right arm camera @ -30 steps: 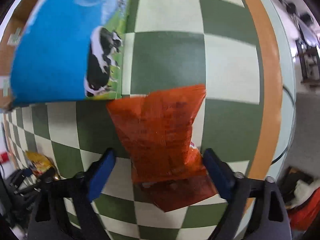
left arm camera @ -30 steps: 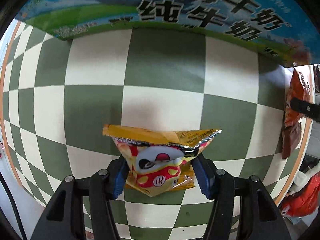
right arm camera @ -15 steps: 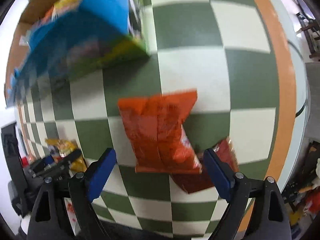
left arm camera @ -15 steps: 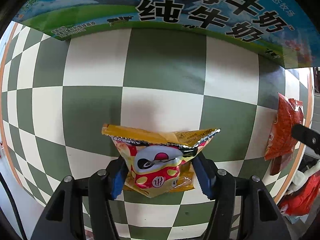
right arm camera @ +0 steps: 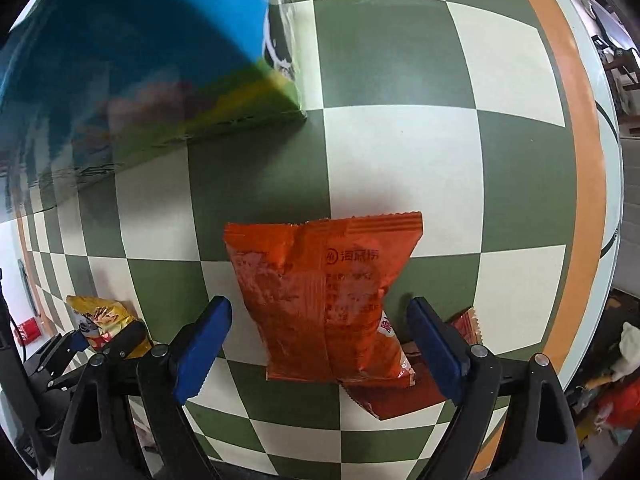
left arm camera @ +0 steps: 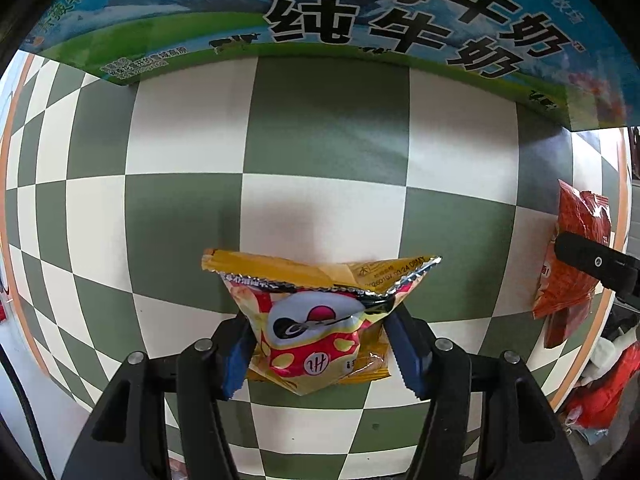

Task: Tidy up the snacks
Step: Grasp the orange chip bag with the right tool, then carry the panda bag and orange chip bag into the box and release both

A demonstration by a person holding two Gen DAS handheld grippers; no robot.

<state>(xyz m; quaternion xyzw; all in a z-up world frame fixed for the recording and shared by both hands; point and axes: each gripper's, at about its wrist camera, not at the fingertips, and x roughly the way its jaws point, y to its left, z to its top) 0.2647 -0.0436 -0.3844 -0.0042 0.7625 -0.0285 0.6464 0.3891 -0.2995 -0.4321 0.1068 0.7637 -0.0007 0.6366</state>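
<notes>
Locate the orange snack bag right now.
Right wrist view, centre: the orange snack bag lies on the checkered tabletop between the open right hand-held gripper pads, overlapping a darker red packet.

Green-white checkered tablecloth (left arm camera: 328, 136) with orange border (right arm camera: 588, 184); red clutter, perhaps bags (left arm camera: 600, 392) (beyond table edge).
</notes>
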